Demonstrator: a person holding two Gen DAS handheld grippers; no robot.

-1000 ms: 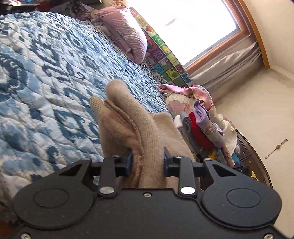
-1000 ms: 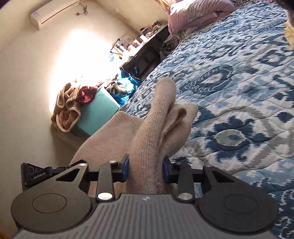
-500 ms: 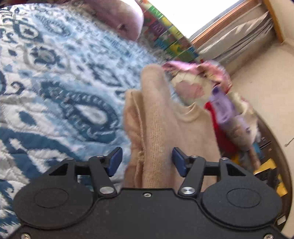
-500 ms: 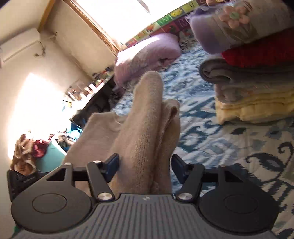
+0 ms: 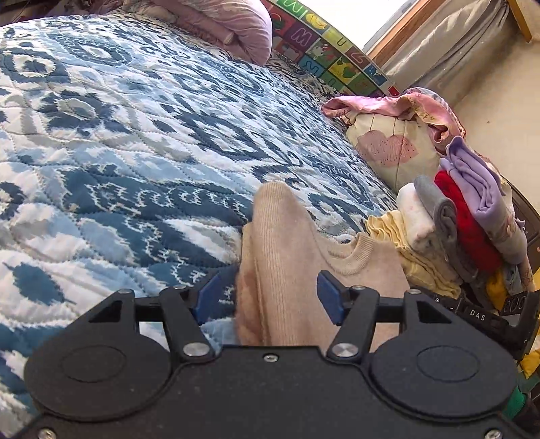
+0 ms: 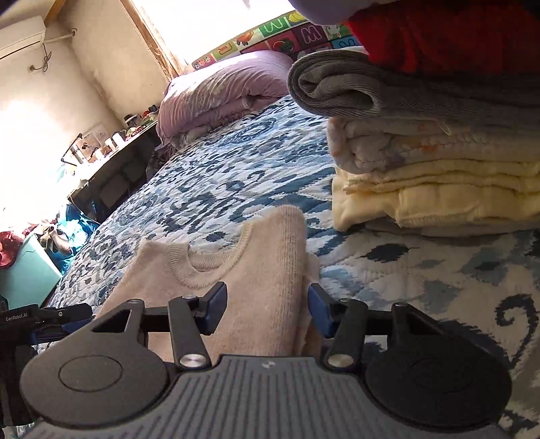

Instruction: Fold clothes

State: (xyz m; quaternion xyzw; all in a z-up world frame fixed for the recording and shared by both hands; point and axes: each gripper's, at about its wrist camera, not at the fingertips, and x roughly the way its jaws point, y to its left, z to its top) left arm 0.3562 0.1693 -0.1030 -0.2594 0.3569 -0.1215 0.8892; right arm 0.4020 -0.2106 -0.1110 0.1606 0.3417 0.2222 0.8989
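A beige knit sweater [image 5: 287,253] lies on the blue patterned quilt [image 5: 135,152], collar facing up. My left gripper [image 5: 268,297] is open, with the sweater's folded shoulder edge loose between its blue pads. In the right wrist view the same sweater [image 6: 243,280] rests on the quilt [image 6: 236,175], and my right gripper [image 6: 266,304] is open around its other shoulder fold. A stack of folded clothes [image 6: 438,169] sits just right of the sweater, also seen as the stack [image 5: 455,229] in the left wrist view.
A purple pillow [image 5: 229,23] and a colourful play mat [image 5: 330,57] lie at the bed's far end. A floral pillow [image 5: 395,145] sits behind the stack. Beside the bed stand a teal box [image 6: 23,273] and a cluttered desk [image 6: 111,158].
Both grippers carried the pinched sweater over toward the stack and lowered it onto the quilt. Both then opened and let go of the shoulder folds.
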